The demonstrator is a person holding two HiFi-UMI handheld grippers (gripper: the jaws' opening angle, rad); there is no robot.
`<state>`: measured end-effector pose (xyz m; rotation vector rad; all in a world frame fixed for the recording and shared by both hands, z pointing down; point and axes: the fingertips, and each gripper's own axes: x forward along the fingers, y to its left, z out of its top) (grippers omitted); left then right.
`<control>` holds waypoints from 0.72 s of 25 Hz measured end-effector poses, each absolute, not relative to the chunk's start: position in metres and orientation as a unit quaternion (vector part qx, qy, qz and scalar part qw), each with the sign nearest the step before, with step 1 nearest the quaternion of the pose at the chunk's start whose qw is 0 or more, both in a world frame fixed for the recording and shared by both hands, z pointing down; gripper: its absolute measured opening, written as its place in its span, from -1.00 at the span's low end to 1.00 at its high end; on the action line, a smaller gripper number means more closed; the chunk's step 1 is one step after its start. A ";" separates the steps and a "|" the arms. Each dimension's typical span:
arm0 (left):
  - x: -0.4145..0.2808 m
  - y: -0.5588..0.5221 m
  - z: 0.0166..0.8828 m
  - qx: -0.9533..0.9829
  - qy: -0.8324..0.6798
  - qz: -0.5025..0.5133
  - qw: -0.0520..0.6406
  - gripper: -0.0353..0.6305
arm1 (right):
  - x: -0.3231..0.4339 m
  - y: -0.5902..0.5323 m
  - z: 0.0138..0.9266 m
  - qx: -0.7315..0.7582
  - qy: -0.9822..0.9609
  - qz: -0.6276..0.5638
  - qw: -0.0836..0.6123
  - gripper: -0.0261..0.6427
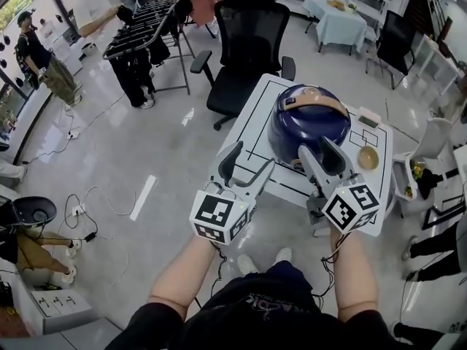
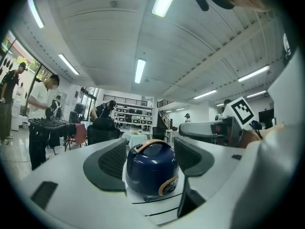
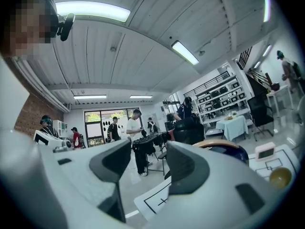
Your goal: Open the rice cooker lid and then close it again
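Blue rice cooker (image 1: 309,126) with tan handle, lid down, at centre of white table (image 1: 244,133). Left gripper (image 1: 249,163) wide open, empty, over table's near-left edge; cooker framed between jaws, untouched. Right gripper (image 1: 317,152) open, empty, just near of cooker. Small bowl (image 1: 368,157) right of cooker.

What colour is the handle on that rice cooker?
The handle is tan, on the dark blue rice cooker; clearest in the head view.
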<state>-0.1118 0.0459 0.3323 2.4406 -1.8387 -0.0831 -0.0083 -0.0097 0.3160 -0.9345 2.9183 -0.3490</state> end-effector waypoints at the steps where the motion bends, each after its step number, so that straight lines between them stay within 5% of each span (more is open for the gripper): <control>1: -0.113 0.044 0.333 0.798 -0.600 -0.027 0.043 0.01 | -0.010 -0.011 0.316 -0.303 0.946 -0.115 0.029 -0.25; 18: -0.118 -0.018 0.340 0.808 -0.587 -0.017 0.049 0.01 | -0.016 -0.077 0.335 -0.320 0.937 -0.137 0.013 -0.25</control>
